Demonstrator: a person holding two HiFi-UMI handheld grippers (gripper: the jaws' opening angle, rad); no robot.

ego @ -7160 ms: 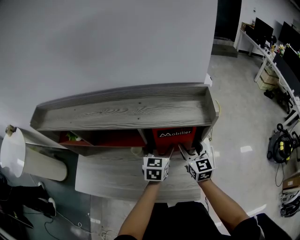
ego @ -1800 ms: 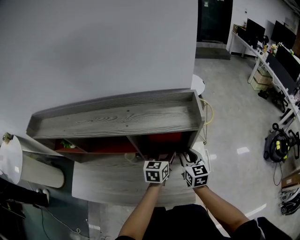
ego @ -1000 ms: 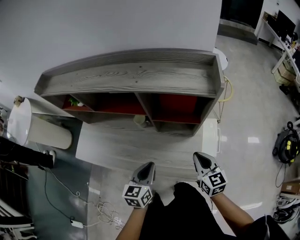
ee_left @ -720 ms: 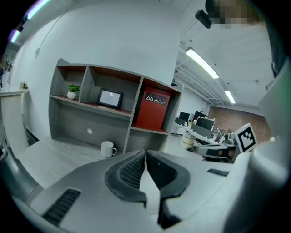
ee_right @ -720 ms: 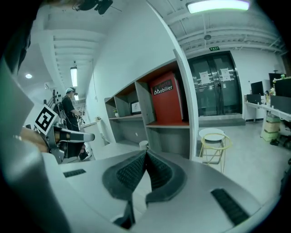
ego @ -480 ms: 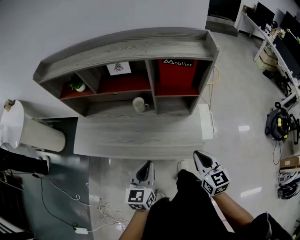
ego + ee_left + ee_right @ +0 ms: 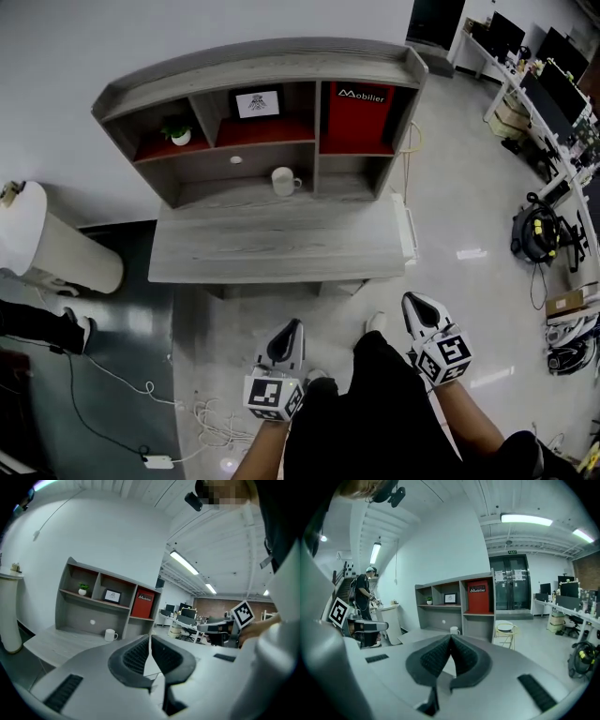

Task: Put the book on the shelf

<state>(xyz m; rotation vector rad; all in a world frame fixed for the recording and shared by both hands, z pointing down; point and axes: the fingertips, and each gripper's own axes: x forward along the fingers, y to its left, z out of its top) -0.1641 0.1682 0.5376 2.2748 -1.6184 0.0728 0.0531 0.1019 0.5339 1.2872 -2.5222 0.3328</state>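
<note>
The person stands well back from the desk [image 7: 272,251], both grippers held low in front of the body and pointing toward the shelf [image 7: 251,67] that sits on the desk's far edge against the white wall. The left gripper [image 7: 295,325] has its jaws pressed together, the ribbed pads meeting at the tips with nothing caught in them. The right gripper [image 7: 411,299] looks the same, with its jaws closed on each other and empty. The book [image 7: 359,114], red with white lettering on its face, stands upright in the shelf's upper right compartment and fills most of it, far from either gripper. A small framed picture [image 7: 257,102] is in the upper middle compartment and a little potted plant [image 7: 180,134] in the upper left one. On the level below, a white mug [image 7: 283,181] sits just left of the divider with its handle turned to the right. A white rounded column [image 7: 52,246] stands off the desk's left end. From the right gripper view, a white stool [image 7: 506,630] with a yellow frame stands beside the shelf's right end, and a person [image 7: 362,590] in dark clothes stands far off to the left. Desks with monitors [image 7: 553,89] line the room's right side.
</note>
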